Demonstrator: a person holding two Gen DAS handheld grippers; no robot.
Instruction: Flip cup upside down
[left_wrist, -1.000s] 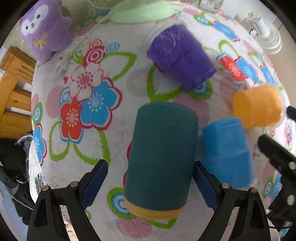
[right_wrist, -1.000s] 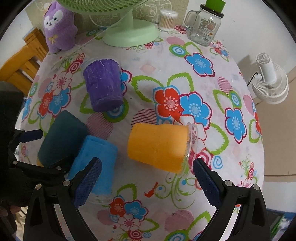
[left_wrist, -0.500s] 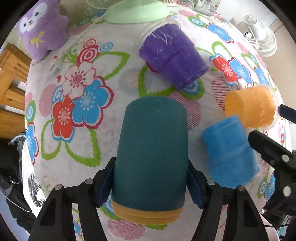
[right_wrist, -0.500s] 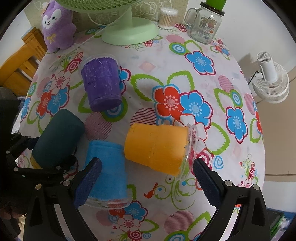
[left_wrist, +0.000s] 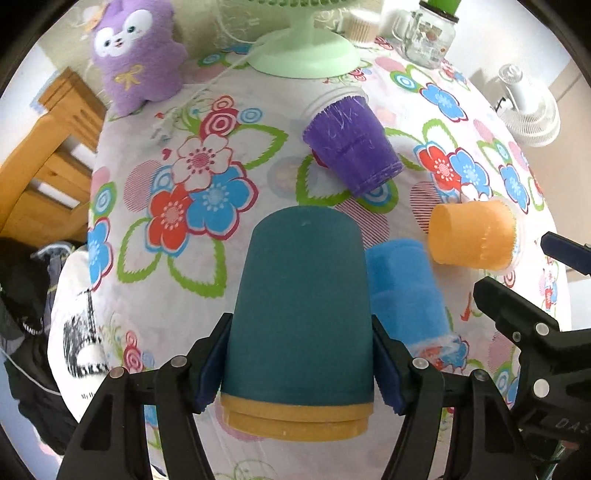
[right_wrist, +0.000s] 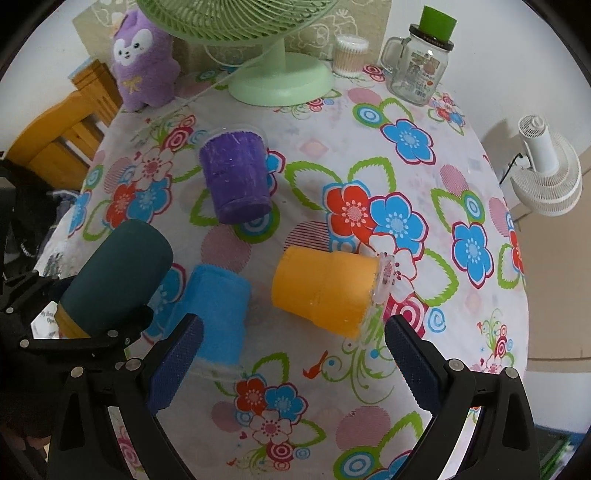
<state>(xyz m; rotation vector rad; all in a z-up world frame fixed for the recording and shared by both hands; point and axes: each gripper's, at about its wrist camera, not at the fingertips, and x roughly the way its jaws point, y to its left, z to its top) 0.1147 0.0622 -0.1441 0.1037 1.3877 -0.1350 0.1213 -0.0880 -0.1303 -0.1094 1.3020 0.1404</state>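
My left gripper (left_wrist: 301, 360) is shut on a dark teal cup (left_wrist: 301, 299) with a yellow rim band, held off the floral tablecloth with its closed base pointing away from me. The right wrist view shows the teal cup (right_wrist: 118, 280) lifted at the left in the left gripper (right_wrist: 92, 325). My right gripper (right_wrist: 291, 362) is open and empty, hovering just in front of an orange cup (right_wrist: 325, 290) lying on its side. A blue cup (right_wrist: 216, 306) and a purple cup (right_wrist: 236, 177) also lie on their sides.
A green fan base (right_wrist: 280, 83), a purple plush toy (right_wrist: 146, 70), a glass jar mug (right_wrist: 419, 64) and a cotton-swab tub (right_wrist: 349, 55) stand at the table's far edge. A wooden chair (right_wrist: 55, 147) is left; a white fan (right_wrist: 546, 173) stands right on the floor.
My left gripper closed on the teal cup and lifted it off the cloth, tilting the view up. My right gripper stayed open and drew slightly back from the orange cup.
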